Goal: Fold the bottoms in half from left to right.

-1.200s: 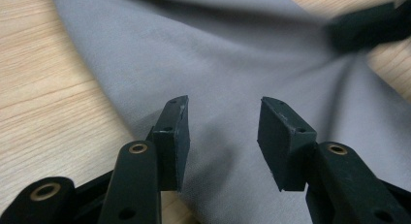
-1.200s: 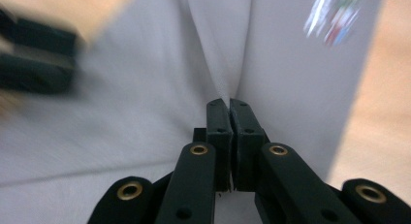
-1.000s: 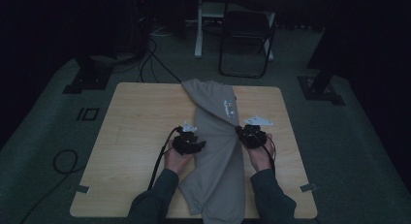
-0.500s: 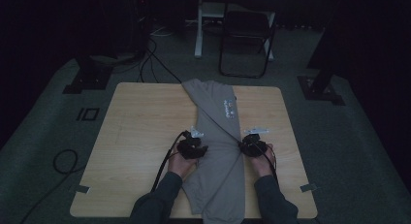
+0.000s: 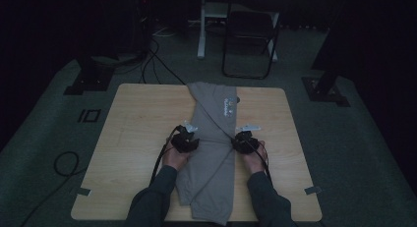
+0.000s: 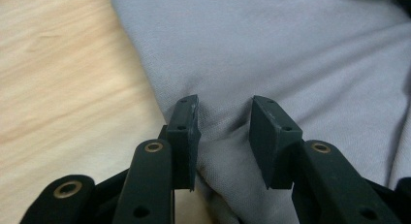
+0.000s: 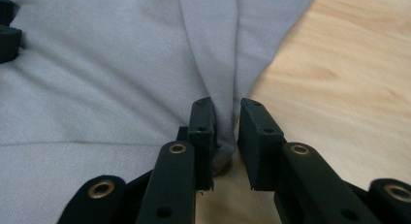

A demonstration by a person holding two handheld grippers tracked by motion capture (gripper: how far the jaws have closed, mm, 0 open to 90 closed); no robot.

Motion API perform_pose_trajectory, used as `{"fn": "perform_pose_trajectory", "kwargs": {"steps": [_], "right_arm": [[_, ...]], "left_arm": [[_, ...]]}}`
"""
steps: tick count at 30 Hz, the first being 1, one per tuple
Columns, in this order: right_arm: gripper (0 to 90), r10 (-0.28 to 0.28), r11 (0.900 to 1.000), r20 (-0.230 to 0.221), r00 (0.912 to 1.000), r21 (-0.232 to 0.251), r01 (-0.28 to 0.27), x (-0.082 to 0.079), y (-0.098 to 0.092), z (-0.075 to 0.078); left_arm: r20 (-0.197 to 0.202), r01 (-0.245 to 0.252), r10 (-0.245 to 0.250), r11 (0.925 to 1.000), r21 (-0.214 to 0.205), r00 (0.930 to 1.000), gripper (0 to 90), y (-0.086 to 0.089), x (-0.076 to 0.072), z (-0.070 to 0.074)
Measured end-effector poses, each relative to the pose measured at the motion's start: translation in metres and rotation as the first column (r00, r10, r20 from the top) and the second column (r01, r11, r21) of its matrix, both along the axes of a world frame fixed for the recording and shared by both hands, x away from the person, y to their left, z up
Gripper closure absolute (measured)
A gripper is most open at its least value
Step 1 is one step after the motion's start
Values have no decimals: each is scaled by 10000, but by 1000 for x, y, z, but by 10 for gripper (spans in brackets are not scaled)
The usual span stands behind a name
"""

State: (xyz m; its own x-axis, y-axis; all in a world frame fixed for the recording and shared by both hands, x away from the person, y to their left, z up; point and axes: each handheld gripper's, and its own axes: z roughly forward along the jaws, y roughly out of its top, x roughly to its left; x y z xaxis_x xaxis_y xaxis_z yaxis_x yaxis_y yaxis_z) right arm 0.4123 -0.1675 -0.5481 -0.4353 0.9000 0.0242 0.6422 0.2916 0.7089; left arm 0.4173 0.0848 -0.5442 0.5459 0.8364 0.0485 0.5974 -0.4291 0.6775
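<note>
A grey garment (image 5: 211, 138) lies lengthwise down the middle of the wooden counter (image 5: 133, 119), its near end at the counter's near edge. The left gripper (image 6: 223, 122) sits at the garment's left edge; its fingers (image 6: 186, 124) stand partly apart and have just been closing, with a low ridge of cloth between them, not visibly pinched. The right gripper (image 7: 225, 120) sits at the right edge; its fingers (image 7: 203, 122) stand a narrow gap apart and have just been closing, with a raised fold between them, touching the left finger
</note>
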Motion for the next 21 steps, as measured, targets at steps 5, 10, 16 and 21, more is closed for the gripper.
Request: {"fn": "perform_pose_trajectory", "kwargs": {"steps": [5, 10, 16, 21], "right_arm": [[708, -121, 9999, 37, 9999, 43, 121, 19, 14, 0], [662, -237, 9997, 85, 9997, 114, 236, 26, 17, -1], [621, -684, 9974, -63, 9976, 234, 685, 14, -5, 0], [598, -620, 9980, -12, 9981, 118, 620, 4, -19, 4]], "left_arm": [[-109, -453, 453, 9989, 83, 9989, 630, 10, 16, 1], [-114, -475, 476, 9989, 52, 9988, 626, 14, 18, 1], [-501, -705, 692, 9972, -263, 9963, 583, 24, 13, 5], [-456, -662, 612, 9908, -1181, 9971, 551, 44, -9, 13]]}}
